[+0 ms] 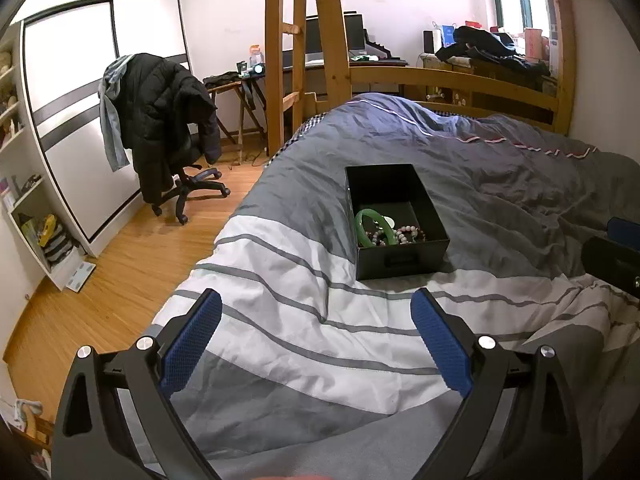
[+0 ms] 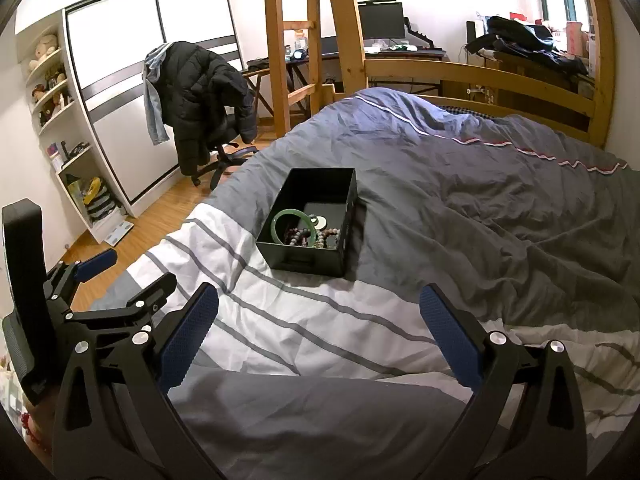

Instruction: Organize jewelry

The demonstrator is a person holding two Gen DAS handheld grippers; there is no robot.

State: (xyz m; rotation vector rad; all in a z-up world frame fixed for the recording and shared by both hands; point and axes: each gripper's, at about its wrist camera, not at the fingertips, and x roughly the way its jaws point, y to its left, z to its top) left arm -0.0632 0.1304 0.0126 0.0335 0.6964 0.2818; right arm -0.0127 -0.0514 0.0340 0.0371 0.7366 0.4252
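Left wrist view is showing the bed (image 1: 280,320), its grey and white striped duvet rumpled and soft, filling most of the scene, with a wooden bunk frame (image 1: 304,40) rising behind it and a jacket-draped office chair (image 1: 168,120) standing on the floor to the left. Sitting on the duvet ahead of both tools is an open black box (image 1: 394,224), and it is already holding the jewelry: a green bangle (image 1: 374,226) is leaning against the near-left wall, with beaded bracelets (image 1: 404,236) lying heaped just beside it along the near end, and a small pale round piece behind them that is too small to identify. The left tongs (image 1: 316,336) are hovering well short of the box with their blue pads spread wide and holding nothing; the right tongs (image 2: 320,332) are likewise gaping and empty, with the box ahead and slightly left of them. Nothing loose is showing on the duvet, so the task is looking close to finished, or a sorting step inside the box is coming. Any reach into it is calling for a descent from above, clear of the tall walls, and a light touch, since the box is resting on yielding bedding and could tip.
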